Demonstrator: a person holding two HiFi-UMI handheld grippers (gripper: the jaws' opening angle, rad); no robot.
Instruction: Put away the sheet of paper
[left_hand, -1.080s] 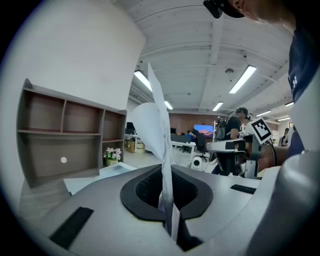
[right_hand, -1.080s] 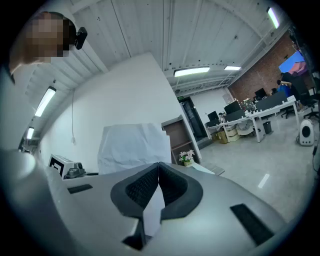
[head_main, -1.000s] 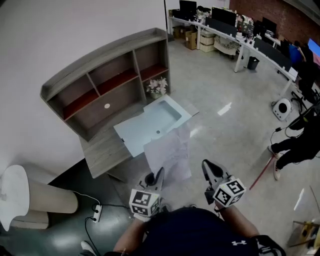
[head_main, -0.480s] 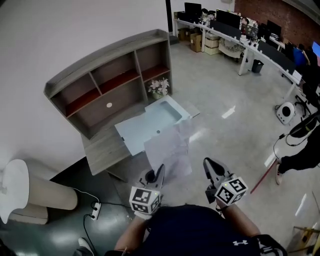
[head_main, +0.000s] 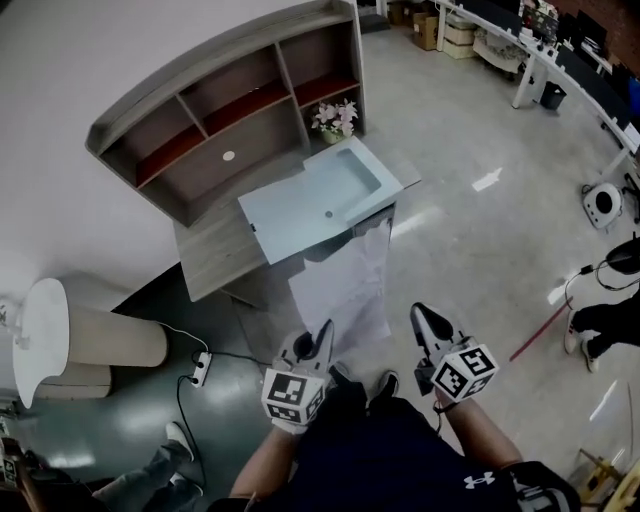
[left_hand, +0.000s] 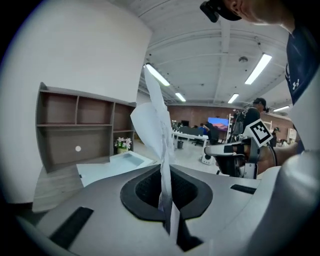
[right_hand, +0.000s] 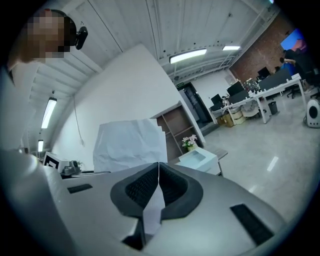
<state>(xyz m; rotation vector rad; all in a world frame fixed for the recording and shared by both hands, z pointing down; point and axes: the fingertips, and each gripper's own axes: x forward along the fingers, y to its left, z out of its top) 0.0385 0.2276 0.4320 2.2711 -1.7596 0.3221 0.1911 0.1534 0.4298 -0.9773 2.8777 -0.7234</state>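
Observation:
A creased white sheet of paper (head_main: 346, 285) stands up from my left gripper (head_main: 323, 338), which is shut on its lower edge. In the left gripper view the paper (left_hand: 158, 120) runs edge-on out of the closed jaws of the left gripper (left_hand: 163, 169). My right gripper (head_main: 424, 320) is beside it to the right, apart from the sheet, its jaws together with nothing held. From the right gripper (right_hand: 158, 166) the paper (right_hand: 130, 145) shows at the left. Beyond it are a grey desk (head_main: 212, 262) with a shelf unit and a pale blue tray (head_main: 322, 192).
A pot of flowers (head_main: 337, 117) sits in the lower right shelf. A white round stand (head_main: 40, 345) and a power strip (head_main: 202, 368) lie left of the desk. Someone's leg (head_main: 150, 482) is at bottom left, another person (head_main: 603, 320) and a red stick (head_main: 538, 332) at right.
The view has closed in on the desk, which now sits higher and larger in the picture. The paper's top edge now reaches the desk's front. Both grippers keep their hold and spacing.

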